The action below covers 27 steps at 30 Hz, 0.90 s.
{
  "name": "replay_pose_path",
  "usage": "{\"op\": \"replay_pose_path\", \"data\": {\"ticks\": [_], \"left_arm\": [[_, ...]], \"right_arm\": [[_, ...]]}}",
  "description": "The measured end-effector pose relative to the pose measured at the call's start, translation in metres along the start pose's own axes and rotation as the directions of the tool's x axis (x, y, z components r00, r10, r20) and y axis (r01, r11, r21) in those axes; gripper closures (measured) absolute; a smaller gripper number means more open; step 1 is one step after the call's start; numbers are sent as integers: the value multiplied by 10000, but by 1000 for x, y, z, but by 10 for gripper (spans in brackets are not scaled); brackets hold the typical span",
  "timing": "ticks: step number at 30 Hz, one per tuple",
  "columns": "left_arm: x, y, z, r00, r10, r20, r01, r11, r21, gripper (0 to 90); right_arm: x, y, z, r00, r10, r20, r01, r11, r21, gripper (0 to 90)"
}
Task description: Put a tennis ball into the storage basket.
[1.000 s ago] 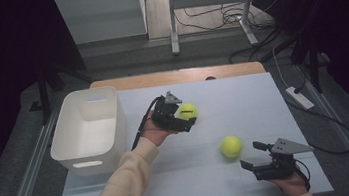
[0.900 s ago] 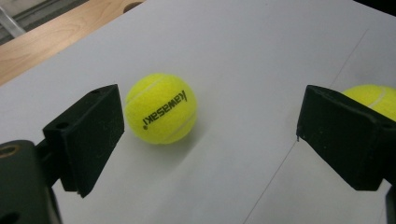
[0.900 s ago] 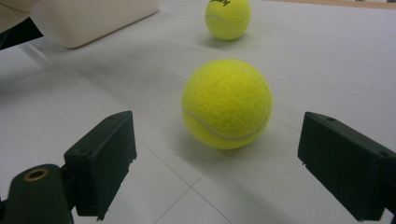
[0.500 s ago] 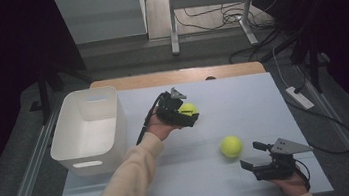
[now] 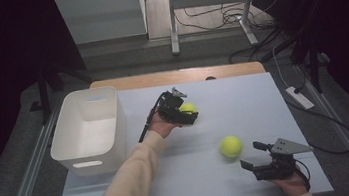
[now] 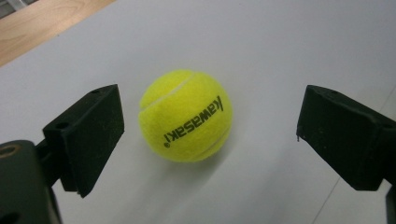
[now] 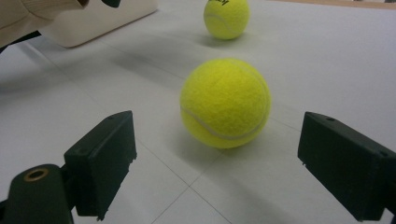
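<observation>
Our left gripper (image 5: 188, 115) sits at mid-frame in the high view, jaws spread wide around a tennis ball (image 6: 186, 115) that rests on the tabletop (image 5: 253, 98) between them, untouched. We judge this the reach-to-grasp step: next we need to close squarely on the ball and carry it left to the white bin (image 5: 88, 131). Our right gripper (image 5: 250, 159), lower right, also gapes open, facing a second ball (image 7: 225, 102) just ahead of it on the tabletop.
</observation>
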State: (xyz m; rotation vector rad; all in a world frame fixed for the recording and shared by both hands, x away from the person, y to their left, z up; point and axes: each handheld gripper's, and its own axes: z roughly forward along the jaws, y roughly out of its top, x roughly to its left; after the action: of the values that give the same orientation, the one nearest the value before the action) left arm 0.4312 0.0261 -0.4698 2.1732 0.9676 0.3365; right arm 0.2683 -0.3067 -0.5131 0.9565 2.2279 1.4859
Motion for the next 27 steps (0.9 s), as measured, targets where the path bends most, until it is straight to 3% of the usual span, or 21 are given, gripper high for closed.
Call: {"op": "replay_pose_path", "data": {"ticks": [8, 27], "left_arm": [[7, 1, 14, 9996, -281, -49, 281, 9994, 187, 83], [16, 0, 43, 9986, -534, 5, 533, 9964, 666, 81]], "right_arm": [[0, -1, 0, 10000, 14, -52, -14, 10000, 13, 114], [-3, -3, 1, 10000, 67, -33, -67, 9999, 110, 114]]}}
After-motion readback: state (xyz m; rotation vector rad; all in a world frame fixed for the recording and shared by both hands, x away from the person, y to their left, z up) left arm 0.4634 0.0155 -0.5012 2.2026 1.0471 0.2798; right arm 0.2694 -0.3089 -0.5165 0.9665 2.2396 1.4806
